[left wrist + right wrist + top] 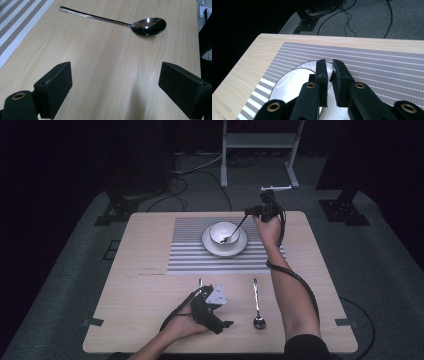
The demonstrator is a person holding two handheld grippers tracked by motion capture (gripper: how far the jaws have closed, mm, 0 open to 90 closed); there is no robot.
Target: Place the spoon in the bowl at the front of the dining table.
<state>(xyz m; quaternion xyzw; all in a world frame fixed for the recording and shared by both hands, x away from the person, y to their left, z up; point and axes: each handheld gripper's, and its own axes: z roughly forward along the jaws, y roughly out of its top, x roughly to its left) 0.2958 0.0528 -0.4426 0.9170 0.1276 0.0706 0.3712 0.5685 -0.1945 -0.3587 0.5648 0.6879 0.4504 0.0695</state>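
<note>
Pale wood table (140, 295), grey-and-white striped placemat (190, 252), white bowl (223, 231), shiny silver spoon (140, 24), black grippers (115, 92)

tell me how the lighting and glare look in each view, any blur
High view: dim, dark surroundings, the pale wooden table lit. Left gripper view: bright and sharp, glare on the shiny metal spoon, soft shadow between the jaws. Right gripper view: near jaws slightly soft, sheen on the white round plate, left background black.
</note>
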